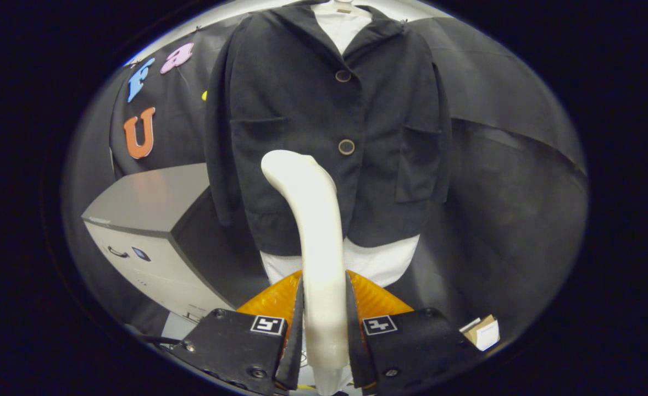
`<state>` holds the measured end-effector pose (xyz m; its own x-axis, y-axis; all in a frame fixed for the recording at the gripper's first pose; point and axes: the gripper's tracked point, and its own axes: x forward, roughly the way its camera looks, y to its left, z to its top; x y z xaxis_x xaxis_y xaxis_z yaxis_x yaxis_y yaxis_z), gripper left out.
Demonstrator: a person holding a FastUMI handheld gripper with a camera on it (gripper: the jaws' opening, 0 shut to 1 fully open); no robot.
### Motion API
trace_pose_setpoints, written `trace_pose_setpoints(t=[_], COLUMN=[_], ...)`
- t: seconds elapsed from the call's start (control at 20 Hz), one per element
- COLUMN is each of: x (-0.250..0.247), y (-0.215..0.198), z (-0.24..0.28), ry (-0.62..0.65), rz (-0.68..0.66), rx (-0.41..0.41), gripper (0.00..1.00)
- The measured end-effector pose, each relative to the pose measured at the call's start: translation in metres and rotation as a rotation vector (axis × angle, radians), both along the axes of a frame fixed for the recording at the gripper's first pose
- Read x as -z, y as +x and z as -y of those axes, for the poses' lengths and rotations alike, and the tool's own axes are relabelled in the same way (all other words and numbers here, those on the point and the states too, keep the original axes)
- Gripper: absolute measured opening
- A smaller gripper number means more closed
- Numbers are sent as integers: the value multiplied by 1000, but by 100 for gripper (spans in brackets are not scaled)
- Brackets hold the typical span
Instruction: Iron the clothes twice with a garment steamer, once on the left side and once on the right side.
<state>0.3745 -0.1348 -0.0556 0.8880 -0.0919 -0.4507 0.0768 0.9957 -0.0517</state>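
Gripper view: claw (324,324) clamps steamer (313,220); jacket (329,132) ahead.

The steamer (315,220) looks like smooth cream plastic with a soft shine. The tool (324,335) has matt black fingers (296,330) that press on it from both sides, with ribbed orange plastic behind them. The jacket (324,137) is dark matt cloth with shiny buttons (346,147). The cabinet (148,236) looks like smooth grey metal.
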Motion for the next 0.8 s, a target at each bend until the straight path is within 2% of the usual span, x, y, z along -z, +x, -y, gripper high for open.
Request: trace_pose_setpoints(t=[0.35, 0.65, 0.8], x=[32, 22, 5], y=[4, -1, -2], z=[-4, -2, 4], ry=[0, 44, 97], rz=[-73, -54, -19], rx=[9, 17, 50], gripper=[38, 39, 39])
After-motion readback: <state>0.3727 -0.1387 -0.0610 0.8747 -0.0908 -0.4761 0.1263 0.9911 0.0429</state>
